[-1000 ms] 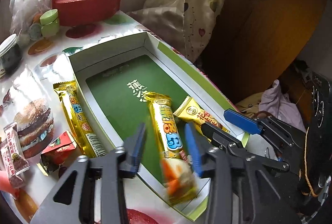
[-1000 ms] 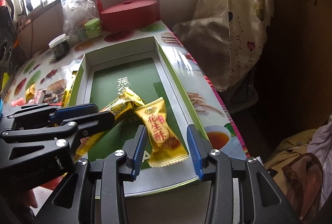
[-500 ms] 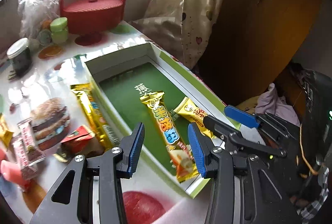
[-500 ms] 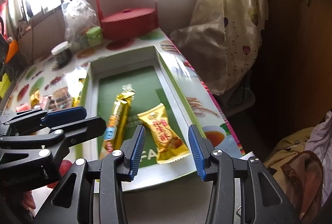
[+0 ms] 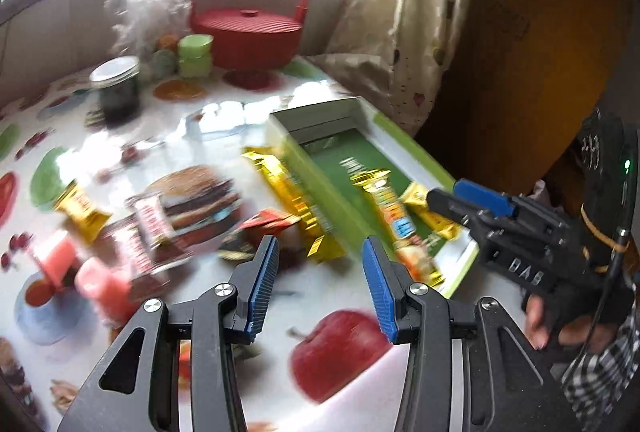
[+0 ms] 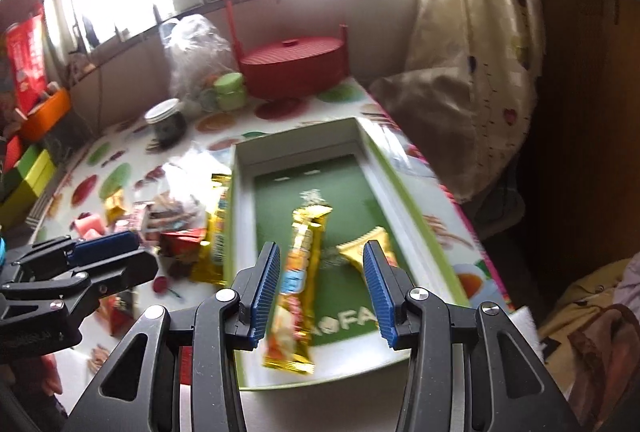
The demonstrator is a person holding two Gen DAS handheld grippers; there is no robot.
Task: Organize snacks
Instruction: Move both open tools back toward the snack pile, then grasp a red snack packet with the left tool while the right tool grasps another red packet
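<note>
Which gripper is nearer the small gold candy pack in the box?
Right. The right gripper hangs just above the candy pack in the box; the left gripper is over the table, outside it.

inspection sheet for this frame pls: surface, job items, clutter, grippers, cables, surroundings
Surface: table under a glossy food-print cloth.
Job's things: green box holds a long gold bar and a gold pouch; another gold bar lies beside its left wall; loose snacks further left, blurred.
Clutter: red lidded basket, dark jar, green pots, plastic bag.
Grippers: left gripper and right gripper both open, empty.
Cables: thin cord by the right hand.
Surroundings: window, curtain, dark wood cabinet.
</note>
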